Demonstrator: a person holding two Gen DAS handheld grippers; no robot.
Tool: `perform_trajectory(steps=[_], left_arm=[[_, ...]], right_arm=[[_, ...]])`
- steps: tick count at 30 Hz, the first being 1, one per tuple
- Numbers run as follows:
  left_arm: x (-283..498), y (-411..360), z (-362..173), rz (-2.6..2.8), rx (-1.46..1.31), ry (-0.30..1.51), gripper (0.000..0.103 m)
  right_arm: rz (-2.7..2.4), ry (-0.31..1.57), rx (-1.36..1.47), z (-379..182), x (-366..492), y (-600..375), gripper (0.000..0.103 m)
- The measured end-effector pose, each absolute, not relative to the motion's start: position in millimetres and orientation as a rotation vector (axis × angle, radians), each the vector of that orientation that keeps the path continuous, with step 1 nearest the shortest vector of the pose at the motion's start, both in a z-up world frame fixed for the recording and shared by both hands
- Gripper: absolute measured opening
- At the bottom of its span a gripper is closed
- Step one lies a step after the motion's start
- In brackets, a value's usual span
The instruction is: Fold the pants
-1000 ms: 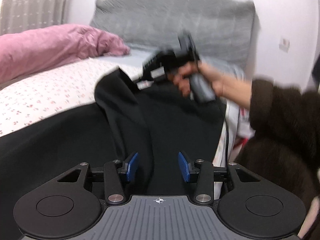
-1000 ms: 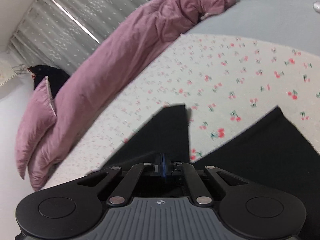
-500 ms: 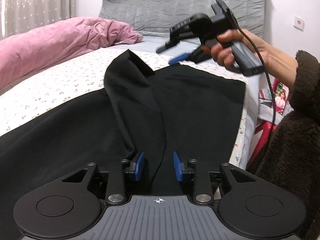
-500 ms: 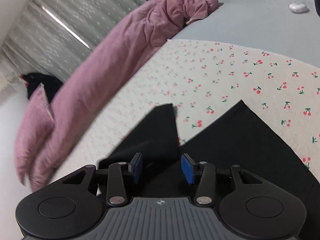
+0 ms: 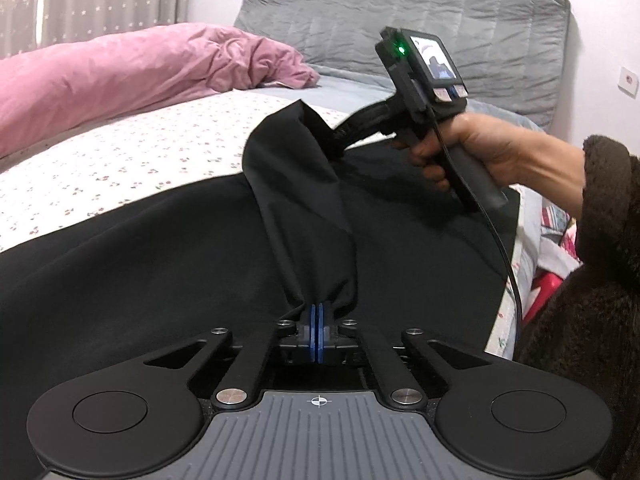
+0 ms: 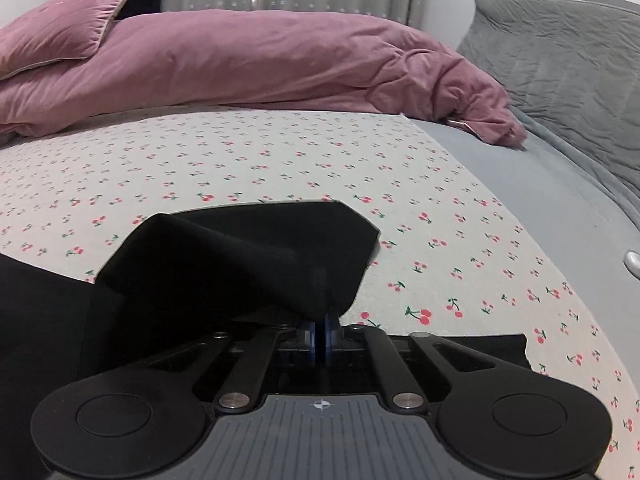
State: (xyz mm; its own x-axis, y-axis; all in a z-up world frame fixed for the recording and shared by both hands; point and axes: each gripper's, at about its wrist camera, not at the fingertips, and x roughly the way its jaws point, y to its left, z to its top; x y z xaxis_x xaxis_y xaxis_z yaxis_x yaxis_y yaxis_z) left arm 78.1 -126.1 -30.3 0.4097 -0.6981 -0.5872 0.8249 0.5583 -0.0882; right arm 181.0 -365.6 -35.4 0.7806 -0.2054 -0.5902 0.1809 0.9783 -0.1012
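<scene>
Black pants (image 5: 168, 264) lie spread over a cherry-print bedsheet (image 5: 132, 160). My left gripper (image 5: 319, 312) is shut on a raised ridge of the black cloth close to the camera. That ridge runs up to the far corner, where my right gripper (image 5: 340, 140), held by a hand (image 5: 480, 148), pinches the cloth; its tips are hidden in the fabric there. In the right wrist view the right gripper (image 6: 320, 326) is shut on a lifted flap of the pants (image 6: 248, 256), above the sheet (image 6: 280, 160).
A pink duvet (image 6: 248, 64) and a pink pillow (image 6: 60, 36) lie along the far side of the bed. A grey quilted headboard (image 5: 420, 28) stands behind. The person's dark fuzzy sleeve (image 5: 592, 280) fills the right edge. A small white object (image 6: 634, 258) sits on the grey sheet.
Both grippers have closed on the black cloth. The right gripper let go, rolled upright and re-gripped the far corner, lifting a flap. The left pads came together on the near fold.
</scene>
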Motion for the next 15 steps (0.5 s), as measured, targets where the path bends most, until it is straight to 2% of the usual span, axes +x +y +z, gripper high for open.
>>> perform_trajectory(steps=[6,15], left_arm=[[83.3,-109.7,-13.7,-0.962,0.173,0.588,0.0],[100.0,-76.7,9.6,-1.085,0.012,0.637,0.0]], right_arm=[[-0.217,0.58,-0.124,5.4,148.4,-386.5,0.002],[-0.123,0.743,-0.44,50.7,72.2,-419.4,0.002]])
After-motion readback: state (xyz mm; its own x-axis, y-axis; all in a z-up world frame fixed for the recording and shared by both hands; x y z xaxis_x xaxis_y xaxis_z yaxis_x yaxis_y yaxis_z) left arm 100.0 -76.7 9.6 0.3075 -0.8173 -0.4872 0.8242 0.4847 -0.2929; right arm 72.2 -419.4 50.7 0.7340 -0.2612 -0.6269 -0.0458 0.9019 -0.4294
